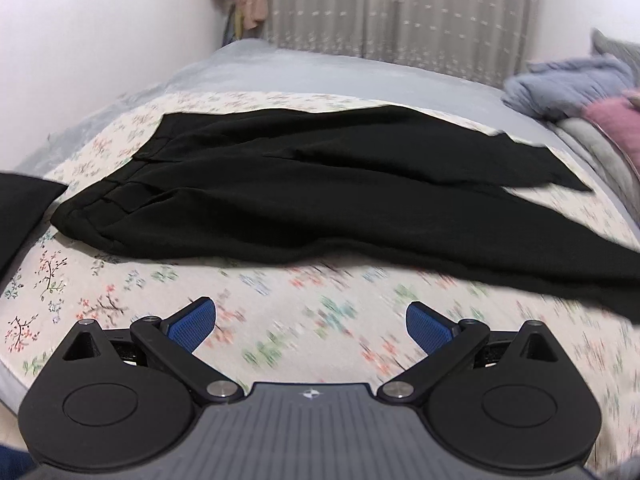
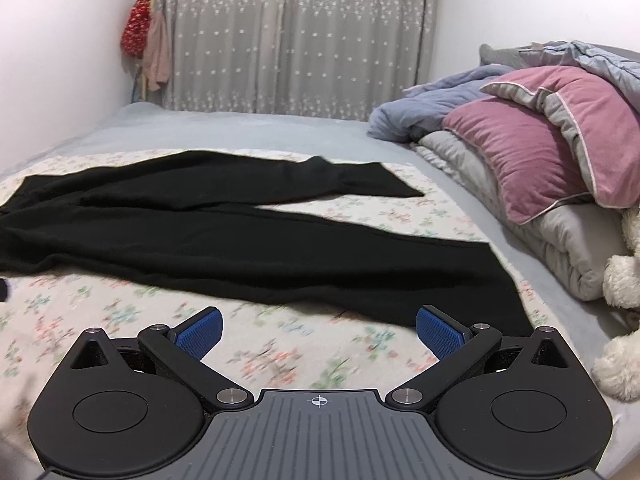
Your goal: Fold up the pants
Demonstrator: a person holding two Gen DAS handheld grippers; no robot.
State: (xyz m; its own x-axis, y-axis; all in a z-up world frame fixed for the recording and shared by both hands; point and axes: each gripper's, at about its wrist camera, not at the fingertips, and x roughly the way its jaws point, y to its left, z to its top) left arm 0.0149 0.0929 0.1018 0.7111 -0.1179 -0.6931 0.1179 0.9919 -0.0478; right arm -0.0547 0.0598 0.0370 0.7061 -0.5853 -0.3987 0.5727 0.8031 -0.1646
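black pants [image 1: 304, 200] lie unfolded on the floral sheet [image 1: 280, 340], waist leftward, legs splayed apart. left gripper [image 1: 311, 326] and right gripper [image 2: 319, 330] hover spread wide, grasping nothing. the near leg's hem hides behind a blue pad [image 2: 438, 334].

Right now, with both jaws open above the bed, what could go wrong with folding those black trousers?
Three risks, as I judge it:
1. The black pants lie with legs splayed apart, so a fold may come out crooked.
2. The fabric is already rumpled near the waistband; creases could get folded in.
3. The near leg's hem lies at the floral sheet's edge, so a grab there might pinch the bedding too.
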